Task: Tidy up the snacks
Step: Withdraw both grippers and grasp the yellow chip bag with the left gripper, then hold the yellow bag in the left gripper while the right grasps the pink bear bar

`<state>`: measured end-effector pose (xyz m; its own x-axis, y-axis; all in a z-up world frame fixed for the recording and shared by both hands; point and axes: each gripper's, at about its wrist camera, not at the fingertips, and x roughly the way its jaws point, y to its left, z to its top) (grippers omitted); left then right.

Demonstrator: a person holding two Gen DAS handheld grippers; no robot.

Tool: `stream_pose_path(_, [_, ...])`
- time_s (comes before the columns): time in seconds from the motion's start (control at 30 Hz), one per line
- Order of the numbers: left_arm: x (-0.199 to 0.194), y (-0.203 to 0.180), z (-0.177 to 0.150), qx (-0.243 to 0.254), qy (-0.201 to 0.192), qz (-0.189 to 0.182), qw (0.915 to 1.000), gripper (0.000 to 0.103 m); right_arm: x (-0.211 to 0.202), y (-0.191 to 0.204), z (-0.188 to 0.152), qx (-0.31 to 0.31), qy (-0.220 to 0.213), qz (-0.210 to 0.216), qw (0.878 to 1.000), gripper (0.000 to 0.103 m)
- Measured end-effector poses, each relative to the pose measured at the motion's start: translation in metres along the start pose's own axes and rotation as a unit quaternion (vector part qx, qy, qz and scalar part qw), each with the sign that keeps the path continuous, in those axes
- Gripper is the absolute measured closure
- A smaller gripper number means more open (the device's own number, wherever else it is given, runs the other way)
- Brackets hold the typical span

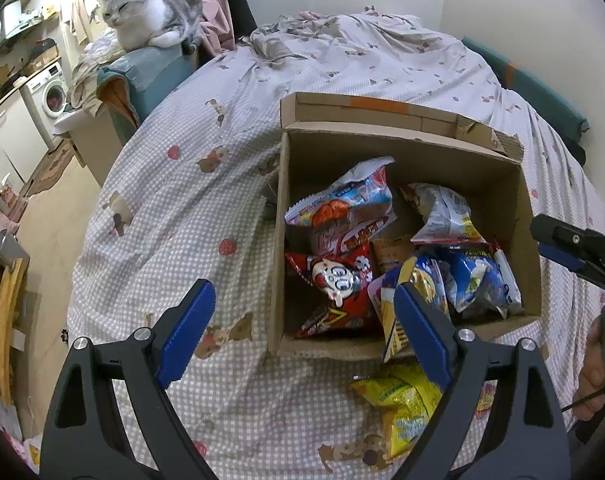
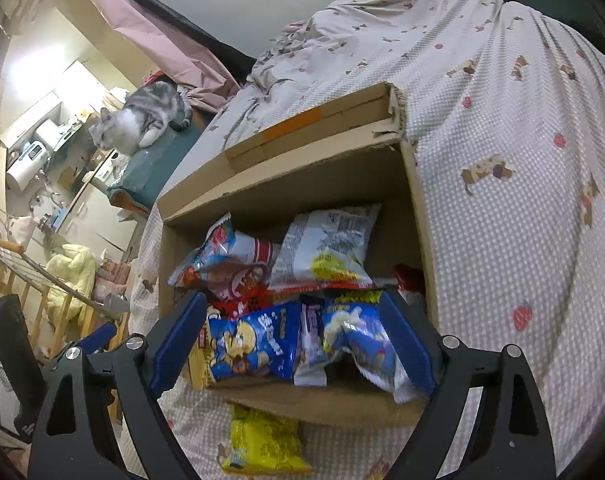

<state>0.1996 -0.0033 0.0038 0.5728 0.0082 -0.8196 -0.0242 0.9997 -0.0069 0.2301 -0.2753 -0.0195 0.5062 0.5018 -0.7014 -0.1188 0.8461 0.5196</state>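
Left wrist view: my left gripper [image 1: 304,330] hangs wide and empty over the bed [image 1: 182,200]; the yellow bag [image 1: 402,404] lies just below its right finger, outside the box [image 1: 526,240]. Right gripper [image 2: 292,344], also wide, sits farther.

An open cardboard box [image 1: 402,152] sits on the bed at centre right of the left wrist view, flap folded back. Inside, snack bags lie jumbled: a red cartoon-face bag [image 1: 334,288] at lower left, a white and blue bag [image 1: 342,208] above it, blue bags [image 2: 258,344] in front. A yellow snack bag [image 1: 402,404] lies outside, below the box's near wall.
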Motion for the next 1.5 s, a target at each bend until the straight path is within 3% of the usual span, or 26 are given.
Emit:
stream_pose_path(0.3, [-0.010, -0.002, -0.025, -0.009, 0.020, -0.008, 0.9997, 0.014, -0.031, -0.005, -0.031, 0.015, 0.017, -0.013, 1.000, 0.013])
stream_pose_path(0.5, [0.003, -0.020, -0.052, -0.011, 0.082, -0.038, 0.9959, 0.014, -0.046, -0.035, -0.058, 0.059, 0.046, -0.035, 0.997, 0.013])
stream_pose_path(0.63, [0.029, -0.048, -0.071, -0.008, 0.159, -0.064, 0.9852, 0.014, -0.037, -0.060, -0.079, 0.075, 0.102, -0.075, 0.989, 0.013])
stream_pose_path(0.77, [0.053, -0.065, -0.080, -0.033, 0.193, -0.036, 0.9799, 0.014, -0.021, -0.078, -0.103, 0.094, 0.166, -0.095, 0.977, 0.013])
stream_pose_path(1.0, [0.097, -0.089, -0.091, -0.043, 0.244, 0.016, 0.9687, 0.014, -0.022, -0.071, -0.099, 0.075, 0.164, -0.108, 0.978, 0.013])
stream_pose_path(1.1, [0.103, -0.089, -0.094, -0.072, 0.249, 0.009, 0.9658, 0.015, -0.019, -0.074, -0.100, 0.084, 0.173, -0.110, 0.975, 0.013])
stream_pose_path(1.27, [0.105, -0.103, -0.099, -0.040, 0.242, 0.030, 0.9689, 0.053, -0.020, -0.066, -0.093, 0.059, 0.176, -0.093, 0.978, 0.013])
stream_pose_path(1.5, [0.091, -0.118, -0.099, -0.013, 0.236, 0.063, 0.9695, 0.062, -0.045, -0.068, -0.079, 0.031, 0.157, -0.081, 0.984, 0.013])
